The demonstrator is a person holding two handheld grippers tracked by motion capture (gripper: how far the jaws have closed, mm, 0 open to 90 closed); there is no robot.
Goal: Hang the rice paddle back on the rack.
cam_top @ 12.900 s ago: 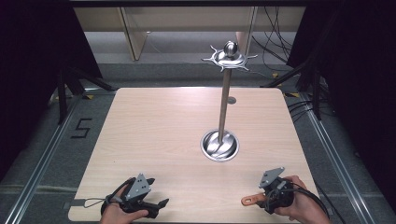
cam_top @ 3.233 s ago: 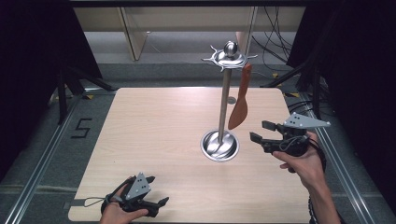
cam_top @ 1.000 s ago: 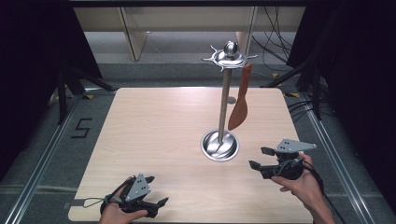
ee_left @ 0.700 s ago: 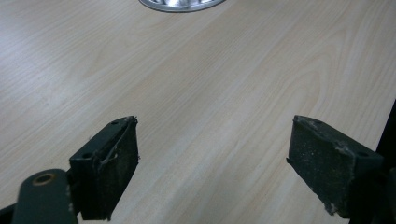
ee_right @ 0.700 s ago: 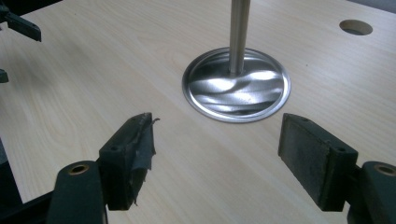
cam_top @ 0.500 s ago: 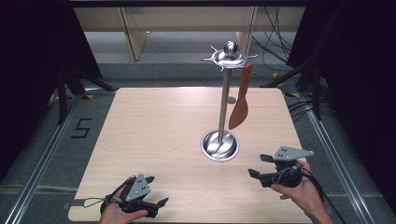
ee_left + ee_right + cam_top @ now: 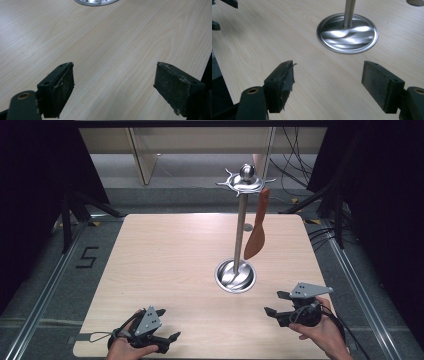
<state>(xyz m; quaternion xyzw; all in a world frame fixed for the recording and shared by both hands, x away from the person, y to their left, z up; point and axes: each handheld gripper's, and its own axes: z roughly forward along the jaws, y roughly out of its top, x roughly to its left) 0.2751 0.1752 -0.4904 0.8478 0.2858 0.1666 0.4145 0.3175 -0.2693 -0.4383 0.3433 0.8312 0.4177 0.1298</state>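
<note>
- Left tool (image 7: 170, 338) sits at the near left corner of the surface (image 7: 165, 255), jaws apart with nothing between them; I see bare wood past its pads (image 7: 60, 92).
- Centre: the steel rack (image 7: 239, 232) stands on its round base (image 7: 348, 32), and the orange spatula (image 7: 256, 227) hangs from a hook at its crown, blade down, clear of the wood.
- Right tool (image 7: 274, 306) hovers near the front right, just beside the base, jaws wide and empty.
- As I judge it, the hanging is done; what remains is bringing my right hand (image 7: 322, 332) to rest.
</note>
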